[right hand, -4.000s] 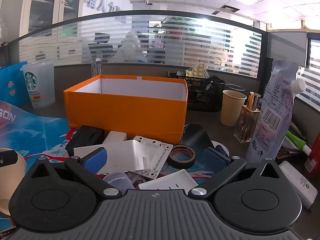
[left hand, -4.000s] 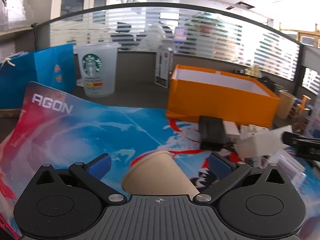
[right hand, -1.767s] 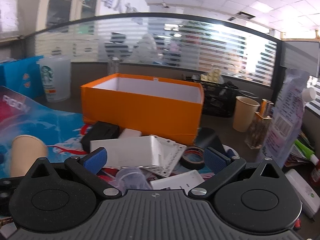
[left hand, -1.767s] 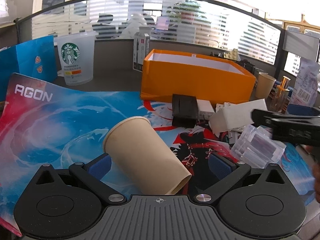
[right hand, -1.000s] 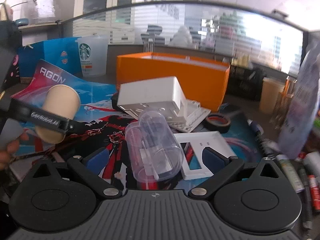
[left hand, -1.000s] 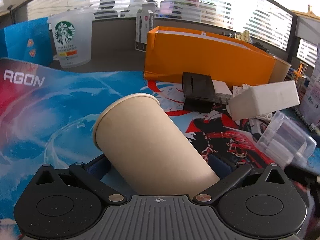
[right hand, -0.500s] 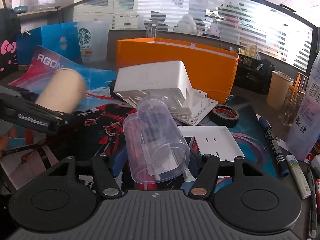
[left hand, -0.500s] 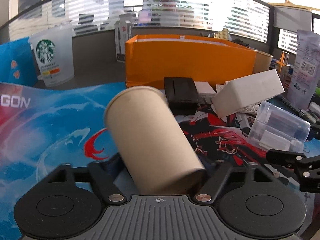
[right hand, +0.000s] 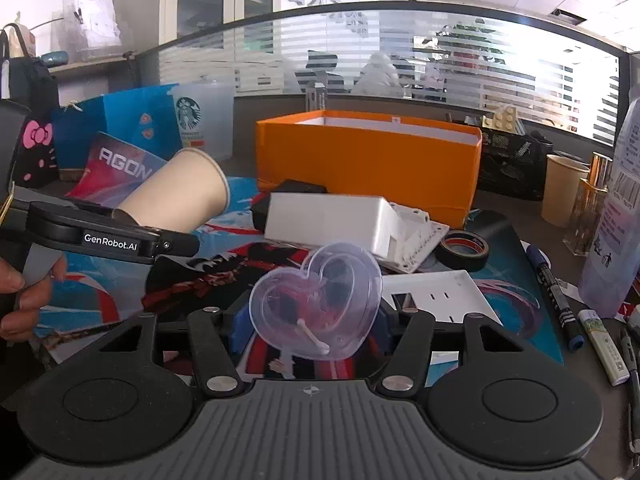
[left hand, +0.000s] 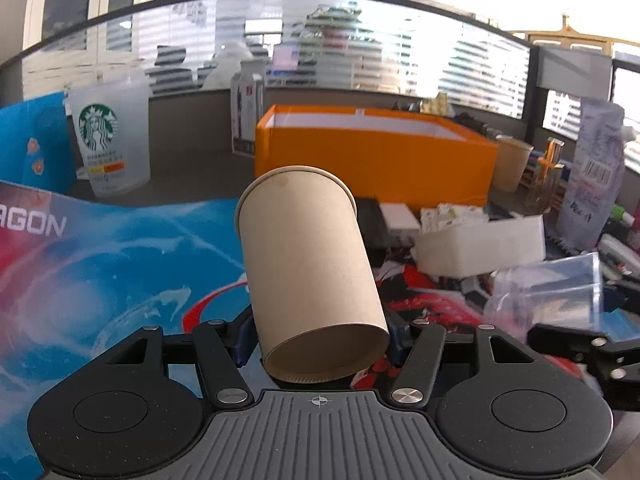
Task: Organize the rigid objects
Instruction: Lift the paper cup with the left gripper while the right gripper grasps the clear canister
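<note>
Left gripper [left hand: 320,334] is pinching a paper cup [left hand: 308,264] near its base, cup lifted off the mat and tilted, mouth pointing forward toward the orange box [left hand: 376,152]. Right gripper [right hand: 312,328] is clamped on a clear heart-shaped container [right hand: 316,300], held end-on to the camera, a cotton swab visible inside; it is also off the mat, short of the orange box. Between both grippers and the orange box lies a clutter pile: a white plastic housing [right hand: 332,220] just in front of the box, a black device [left hand: 370,222] touching the box's near wall area, a tape roll [right hand: 462,250] and a white switch plate [right hand: 436,294] to the box's near right. Starbucks cup [left hand: 110,144] stands left of the box, well apart. Markers [right hand: 554,288] lie to the box's right. Judgement: both items look headed for the orange box, still open-topped and apparently empty as far as visible. Risks: the cup is held on a thin tapered wall, so squeezing could crush it or let it slide out forward; the clear container is smooth and curved, grip may slip or twist. Both grippers are close together, so crossing paths over the box could knock one into the other, or the cup rim could catch the box's near wall if brought in too low.
</note>
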### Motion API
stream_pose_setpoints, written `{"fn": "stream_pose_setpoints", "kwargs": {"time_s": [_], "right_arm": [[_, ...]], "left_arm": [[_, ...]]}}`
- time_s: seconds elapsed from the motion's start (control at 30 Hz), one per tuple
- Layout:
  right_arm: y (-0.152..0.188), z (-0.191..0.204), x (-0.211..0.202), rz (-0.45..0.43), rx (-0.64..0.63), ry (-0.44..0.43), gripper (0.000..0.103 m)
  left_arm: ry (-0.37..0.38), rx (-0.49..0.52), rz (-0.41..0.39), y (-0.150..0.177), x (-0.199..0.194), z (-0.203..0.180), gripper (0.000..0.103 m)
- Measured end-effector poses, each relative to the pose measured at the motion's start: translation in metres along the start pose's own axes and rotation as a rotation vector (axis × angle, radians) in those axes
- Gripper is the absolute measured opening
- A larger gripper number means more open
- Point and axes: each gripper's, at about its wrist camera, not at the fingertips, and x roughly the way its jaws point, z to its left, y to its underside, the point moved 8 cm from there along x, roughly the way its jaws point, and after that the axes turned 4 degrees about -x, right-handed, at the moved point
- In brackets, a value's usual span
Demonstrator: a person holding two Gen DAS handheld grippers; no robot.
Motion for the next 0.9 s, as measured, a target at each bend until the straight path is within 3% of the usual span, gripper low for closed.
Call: {"fn": "stream_pose_setpoints", "kwargs": {"time_s": [0.9], "right_arm": [[-0.042,0.002,-0.031,-0.168,0.005,0.035,0.053]], "left_arm": [[0.041,0.005,-0.11,-0.028,-0.035,-0.007,0.055]]}}
